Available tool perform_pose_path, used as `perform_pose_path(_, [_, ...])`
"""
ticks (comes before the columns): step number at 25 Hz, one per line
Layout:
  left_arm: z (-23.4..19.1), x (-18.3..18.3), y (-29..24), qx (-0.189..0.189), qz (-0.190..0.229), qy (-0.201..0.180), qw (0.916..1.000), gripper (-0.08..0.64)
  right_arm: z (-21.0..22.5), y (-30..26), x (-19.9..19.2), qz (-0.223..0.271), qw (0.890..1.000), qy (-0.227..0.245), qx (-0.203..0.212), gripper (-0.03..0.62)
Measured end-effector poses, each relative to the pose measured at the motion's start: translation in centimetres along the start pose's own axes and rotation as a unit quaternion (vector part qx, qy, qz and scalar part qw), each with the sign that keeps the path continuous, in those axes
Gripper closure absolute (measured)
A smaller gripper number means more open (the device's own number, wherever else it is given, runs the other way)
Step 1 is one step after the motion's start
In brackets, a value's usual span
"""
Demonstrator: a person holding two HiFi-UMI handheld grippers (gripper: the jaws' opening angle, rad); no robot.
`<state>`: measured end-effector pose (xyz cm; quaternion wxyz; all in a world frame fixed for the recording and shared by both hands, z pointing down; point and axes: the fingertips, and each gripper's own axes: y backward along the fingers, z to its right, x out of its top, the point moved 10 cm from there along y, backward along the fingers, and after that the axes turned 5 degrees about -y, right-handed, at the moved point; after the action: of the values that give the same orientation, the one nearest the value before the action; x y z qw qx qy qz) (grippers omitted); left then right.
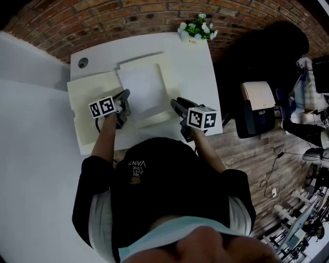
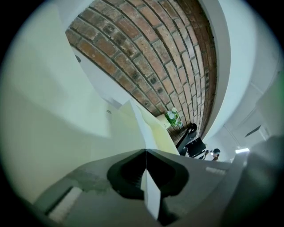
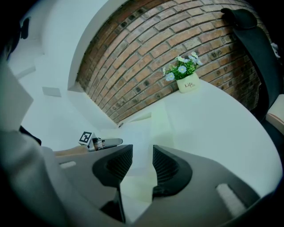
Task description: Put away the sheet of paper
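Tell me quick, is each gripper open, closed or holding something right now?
Left gripper: closed, pinching the edge of the sheet of paper.
Right gripper: open, jaws apart, gripping nothing.

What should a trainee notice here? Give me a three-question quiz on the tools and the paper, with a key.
1. True or false: the right tool has its jaws apart and grips nothing.
2. Multiple choice: the left tool is shut on A) a pen, B) the sheet of paper, C) nothing.
3. Short answer: what stands at the far edge of the table, by the brick wall?
Key: 1 true; 2 B; 3 a small white pot of flowers.
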<state>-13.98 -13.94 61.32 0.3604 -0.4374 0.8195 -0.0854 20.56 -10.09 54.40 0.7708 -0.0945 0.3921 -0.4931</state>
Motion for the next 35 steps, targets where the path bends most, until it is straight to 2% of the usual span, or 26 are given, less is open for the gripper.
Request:
perform_pose_path(20, [1.1,-0.7,-3.0,-0.008,-0.014,0.005,0.9999,0.56,1.6,0.5,0.9,-0.01,1.0,0.001,0.006,0.451])
perform_pose_path(35, [1.5,-0.3,-4.1,-0.012,-0.024,-0.007,0.9996,0.56,1.4,0.4,0.8,-0.009,1.0,-0.002,0.003,0.451])
